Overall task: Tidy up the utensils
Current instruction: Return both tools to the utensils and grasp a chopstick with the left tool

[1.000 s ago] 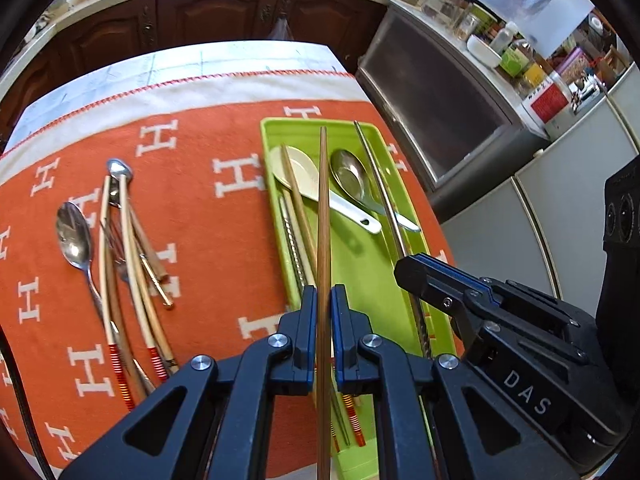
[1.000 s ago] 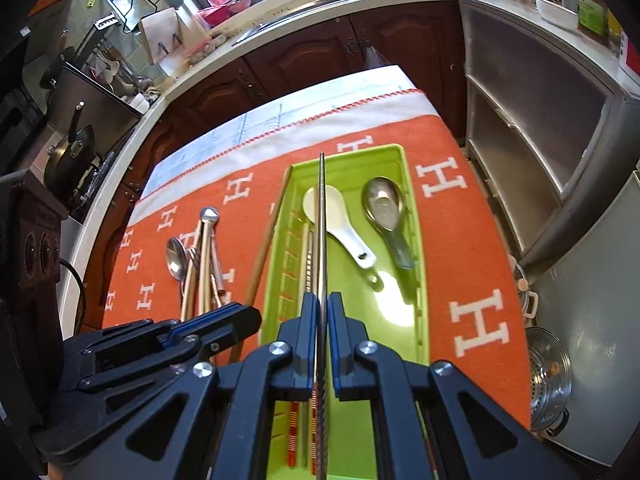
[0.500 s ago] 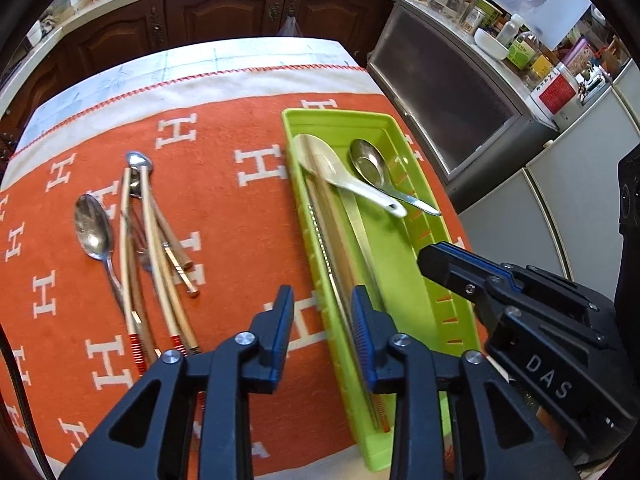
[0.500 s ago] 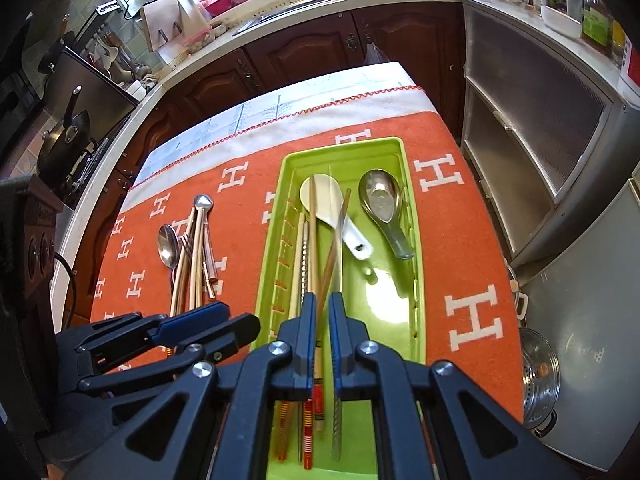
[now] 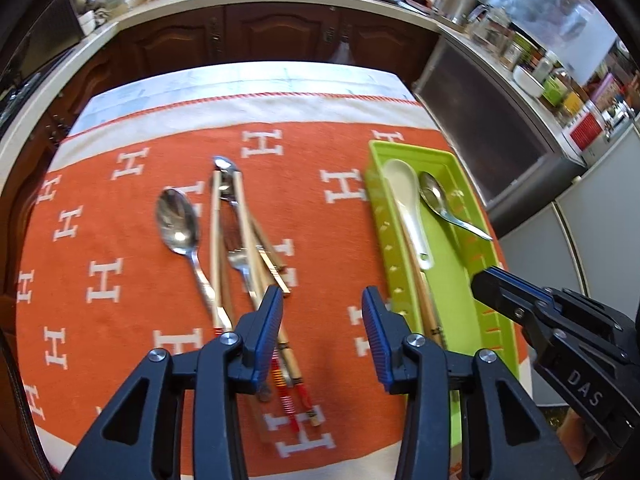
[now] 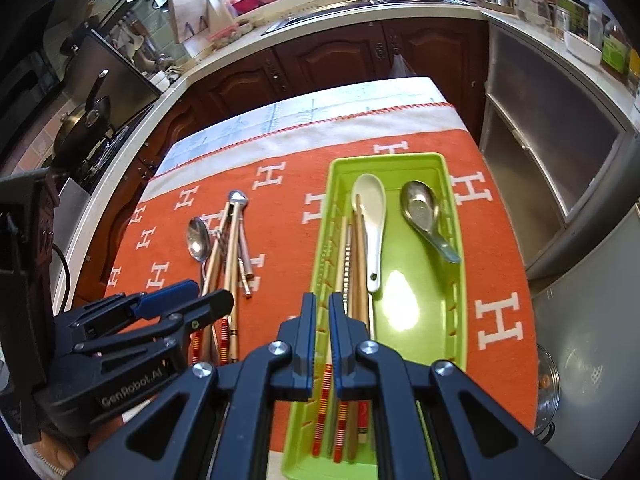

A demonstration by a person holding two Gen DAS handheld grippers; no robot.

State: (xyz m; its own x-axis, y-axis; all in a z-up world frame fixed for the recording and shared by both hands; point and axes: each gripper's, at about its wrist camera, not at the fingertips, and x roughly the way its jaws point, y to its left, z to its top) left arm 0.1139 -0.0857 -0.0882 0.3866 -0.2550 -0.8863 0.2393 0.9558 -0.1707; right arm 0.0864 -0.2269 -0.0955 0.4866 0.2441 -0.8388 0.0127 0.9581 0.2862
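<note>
A green tray (image 6: 456, 264) lies on the orange cloth (image 6: 280, 240) and holds a white ceramic spoon (image 6: 370, 216), a metal spoon (image 6: 422, 210) and several chopsticks (image 6: 352, 264). It also shows in the left wrist view (image 5: 476, 280). A loose pile (image 5: 240, 256) of chopsticks, a metal spoon (image 5: 178, 220) and a fork lies left of the tray. My left gripper (image 5: 322, 322) is open and empty, above the cloth between pile and tray. My right gripper (image 6: 322, 328) has its jaws nearly together with nothing between them, over the tray's near left side.
The table is ringed by dark wooden cabinets (image 6: 328, 64) and a counter with a sink. A steel cabinet (image 6: 560, 152) stands to the right. A pot lid (image 6: 560, 384) lies on the floor at the right. A stove with pans (image 6: 84, 120) is to the left.
Both grippers let go of their chopsticks, which now lie in the tray. My left gripper opened wide and swung left toward the loose pile. My right gripper pulled back, empty.
</note>
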